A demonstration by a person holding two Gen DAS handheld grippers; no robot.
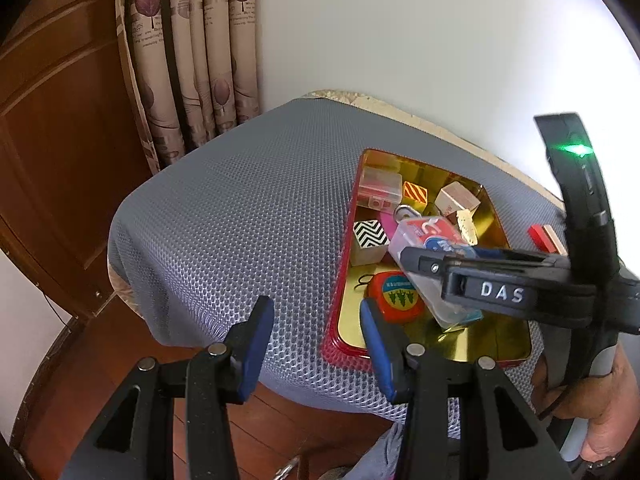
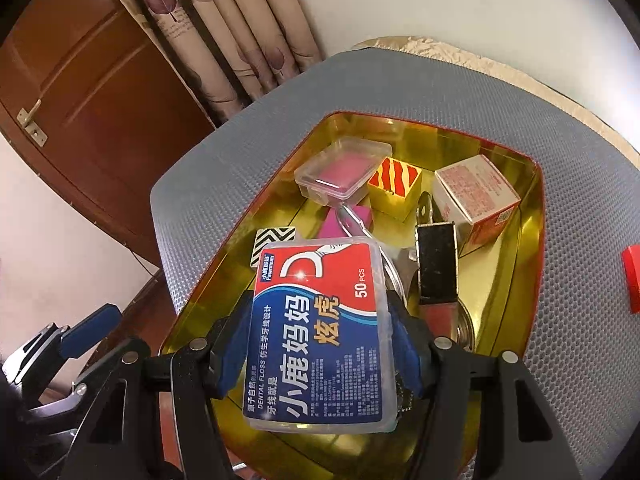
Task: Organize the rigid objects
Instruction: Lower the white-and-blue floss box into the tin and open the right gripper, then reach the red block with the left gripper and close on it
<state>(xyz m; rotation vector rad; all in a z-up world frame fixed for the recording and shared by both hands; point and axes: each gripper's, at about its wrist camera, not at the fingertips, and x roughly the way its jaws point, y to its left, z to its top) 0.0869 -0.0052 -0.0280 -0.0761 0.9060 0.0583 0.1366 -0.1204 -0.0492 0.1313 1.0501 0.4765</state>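
Floss box [image 2: 320, 336], clamped in right gripper [image 2: 320, 344], hides tray [image 2: 532, 216] items beneath.

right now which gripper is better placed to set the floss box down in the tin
Right. The right gripper is already shut on the dental floss box, held over the gold tin. The left gripper is open and empty, beside the tin's near corner.

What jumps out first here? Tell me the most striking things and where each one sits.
The dental floss box, red and blue in clear plastic, is clamped in the right gripper above the gold tray. The tray, red-rimmed, sits on the grey mesh mat and holds small boxes and patterned blocks. The left gripper hangs open and empty at the tray's near left corner.
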